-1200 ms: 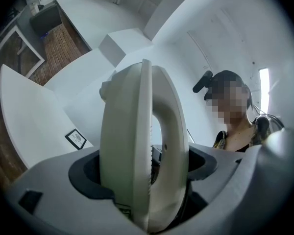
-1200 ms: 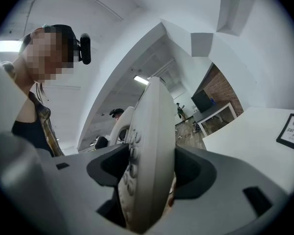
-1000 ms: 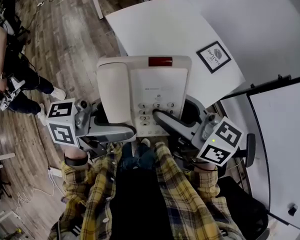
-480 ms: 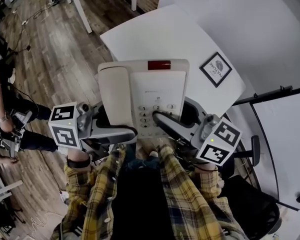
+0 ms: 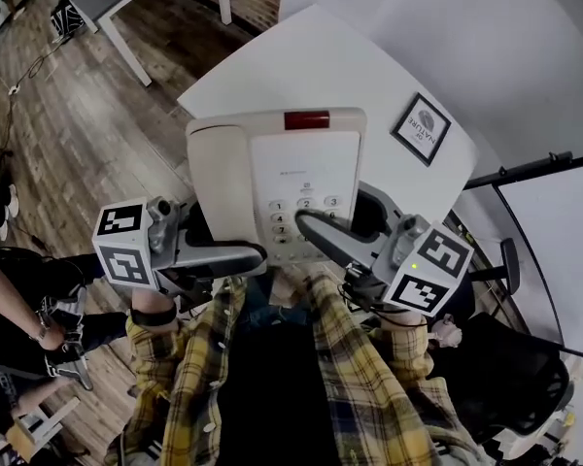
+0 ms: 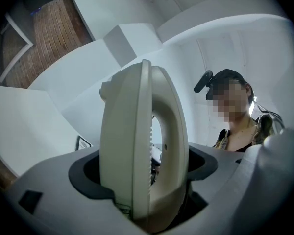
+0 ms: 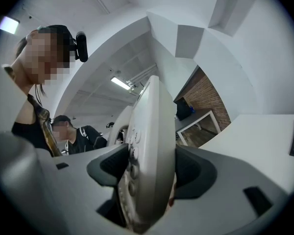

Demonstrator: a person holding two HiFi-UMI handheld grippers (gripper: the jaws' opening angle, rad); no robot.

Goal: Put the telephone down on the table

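Bright and evenly lit, partly from a ceiling strip light (image 7: 120, 83). Soft shadows only. Bends hard toward black corners in both gripper views.

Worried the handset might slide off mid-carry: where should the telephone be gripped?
Probably the telephone's thin near edge, from the person's side: the left gripper clamping the handset in place, the right gripper on the keypad half, as now.

head: steeply down | gripper views: close, upward — all share the telephone (image 5: 306, 168)
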